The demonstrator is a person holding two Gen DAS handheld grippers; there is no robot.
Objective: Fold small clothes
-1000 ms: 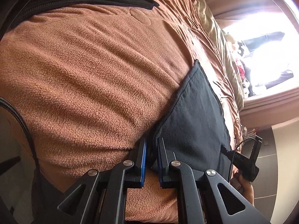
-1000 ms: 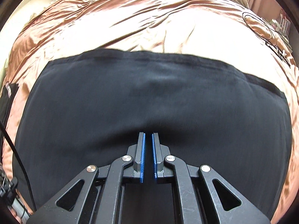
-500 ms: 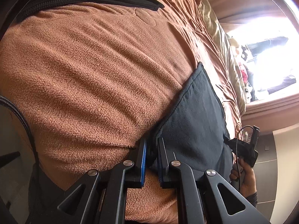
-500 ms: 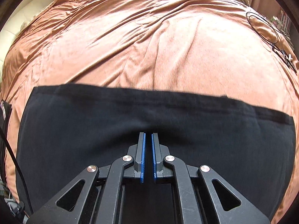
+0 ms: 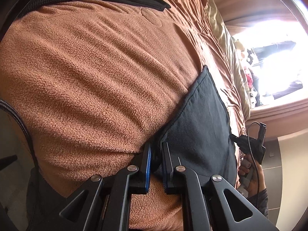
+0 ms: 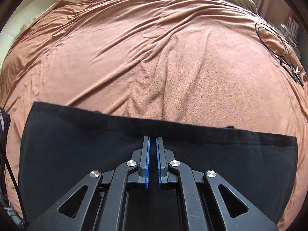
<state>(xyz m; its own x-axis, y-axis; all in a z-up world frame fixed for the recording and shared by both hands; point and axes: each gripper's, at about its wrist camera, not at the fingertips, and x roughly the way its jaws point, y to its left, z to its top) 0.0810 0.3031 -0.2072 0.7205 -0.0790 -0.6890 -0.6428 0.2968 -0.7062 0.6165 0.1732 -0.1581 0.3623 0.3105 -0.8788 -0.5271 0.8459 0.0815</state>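
Black garment [image 6: 77, 154] flat on brown blanket [image 6: 154, 67], both claws pinching its edge

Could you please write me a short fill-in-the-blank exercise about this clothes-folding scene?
1. The garment being folded is ____ in colour.
2. It lies on a rust-brown ____, and a coil of thin black cable rests near the far right edge.
3. The left hand-held gripper is shut on the garment's ____.
4. Blue pads line the right hand-held gripper, whose jaws are ____ on the cloth.

Missing words: black; blanket; edge; shut
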